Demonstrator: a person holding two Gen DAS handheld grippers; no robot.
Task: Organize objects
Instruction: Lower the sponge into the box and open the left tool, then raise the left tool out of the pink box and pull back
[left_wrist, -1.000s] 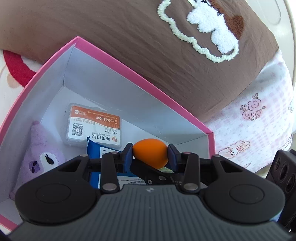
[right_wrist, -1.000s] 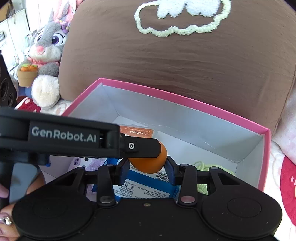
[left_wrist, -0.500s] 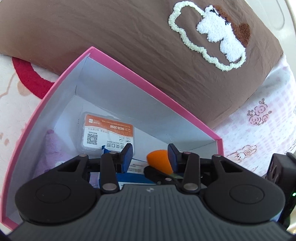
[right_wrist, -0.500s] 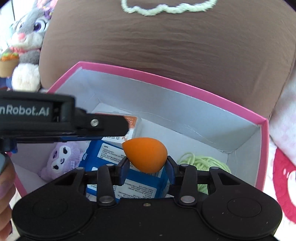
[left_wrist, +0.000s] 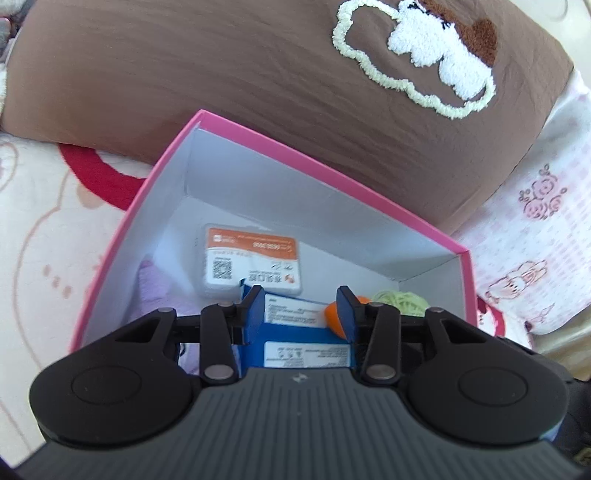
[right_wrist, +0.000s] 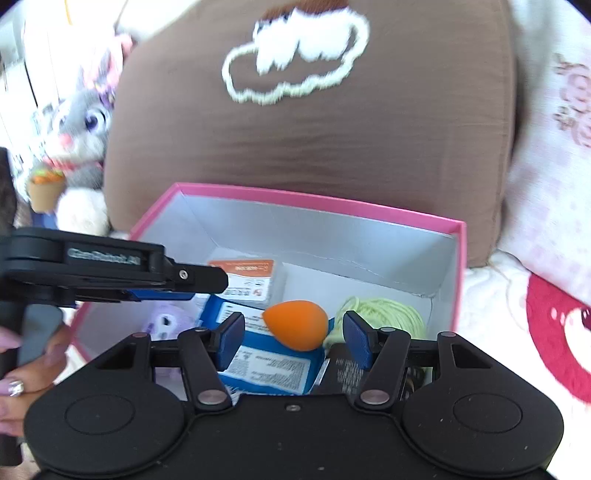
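Observation:
A pink box with white inner walls holds an orange egg-shaped sponge lying on a blue packet, a clear case with an orange label, a purple plush and a coil of pale green cord. My right gripper is open, its blue pads either side of the sponge and apart from it. My left gripper is open and empty above the blue packet; it also shows in the right wrist view, over the box's left side. The sponge peeks out beside the left gripper's right pad.
The box sits on a cream and red patterned bedspread against a big brown pillow with a cloud appliqué. A grey bunny plush sits at the back left. A pink floral cloth lies to the right.
The sponge was held between both grippers, then only by the right one. Now the right jaws have opened and the sponge lies in the box. The left gripper has drawn back to the left.

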